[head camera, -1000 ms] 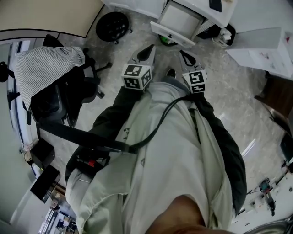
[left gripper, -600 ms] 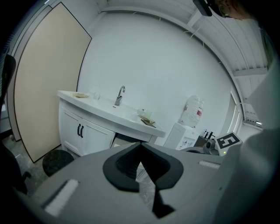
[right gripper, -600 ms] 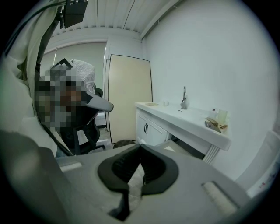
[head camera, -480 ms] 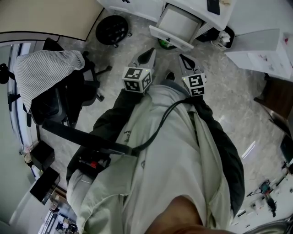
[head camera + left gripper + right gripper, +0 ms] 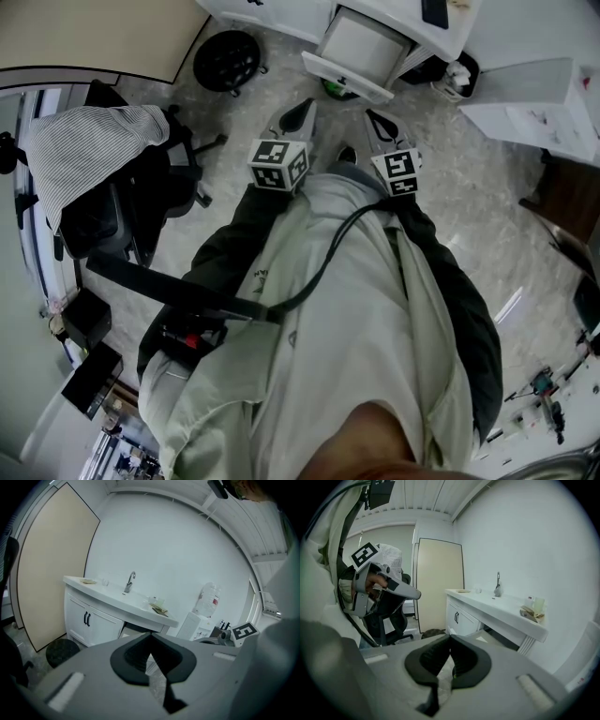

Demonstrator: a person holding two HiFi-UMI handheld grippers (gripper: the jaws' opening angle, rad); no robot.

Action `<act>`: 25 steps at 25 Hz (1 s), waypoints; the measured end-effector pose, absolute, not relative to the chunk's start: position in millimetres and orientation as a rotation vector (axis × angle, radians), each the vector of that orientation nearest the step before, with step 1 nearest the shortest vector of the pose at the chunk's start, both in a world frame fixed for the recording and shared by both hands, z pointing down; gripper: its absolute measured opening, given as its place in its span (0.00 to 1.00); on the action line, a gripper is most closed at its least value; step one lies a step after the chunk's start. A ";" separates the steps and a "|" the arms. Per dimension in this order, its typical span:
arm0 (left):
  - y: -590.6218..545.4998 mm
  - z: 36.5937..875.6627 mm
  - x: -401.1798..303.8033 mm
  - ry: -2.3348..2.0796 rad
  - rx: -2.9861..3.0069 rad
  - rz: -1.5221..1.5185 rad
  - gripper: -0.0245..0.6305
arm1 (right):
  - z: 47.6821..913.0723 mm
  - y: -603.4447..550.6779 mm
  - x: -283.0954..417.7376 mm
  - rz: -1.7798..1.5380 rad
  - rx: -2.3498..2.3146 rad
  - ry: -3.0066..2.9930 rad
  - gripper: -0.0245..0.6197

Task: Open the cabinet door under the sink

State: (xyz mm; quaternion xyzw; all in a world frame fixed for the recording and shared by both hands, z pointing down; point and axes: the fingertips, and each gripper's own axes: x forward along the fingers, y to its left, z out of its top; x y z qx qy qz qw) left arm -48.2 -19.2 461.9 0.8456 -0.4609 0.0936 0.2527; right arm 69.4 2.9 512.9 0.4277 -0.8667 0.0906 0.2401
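The white sink cabinet (image 5: 93, 620) stands ahead, with a faucet (image 5: 130, 581) on its counter. Its left pair of doors (image 5: 456, 617) is closed and has two black handles. In the head view a white door panel (image 5: 361, 45) stands swung out under the basin, with a dark opening (image 5: 139, 629) beside it. My left gripper (image 5: 302, 111) and right gripper (image 5: 377, 118) are held side by side in front of my body, well short of the cabinet. Both are shut with nothing between their fingers. The left gripper (image 5: 389, 585) also shows in the right gripper view.
A black round bin (image 5: 228, 53) sits on the floor left of the cabinet. An office chair (image 5: 103, 178) draped with striped cloth stands at my left. A water bottle (image 5: 208, 601) on a white unit is right of the sink. A beige door (image 5: 439, 581) is beyond the cabinet.
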 end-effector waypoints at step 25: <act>-12.5 464.8 -44.0 -1.315 2.256 0.239 0.05 | 518.9 3.8 74.4 0.236 1.092 -2.389 0.04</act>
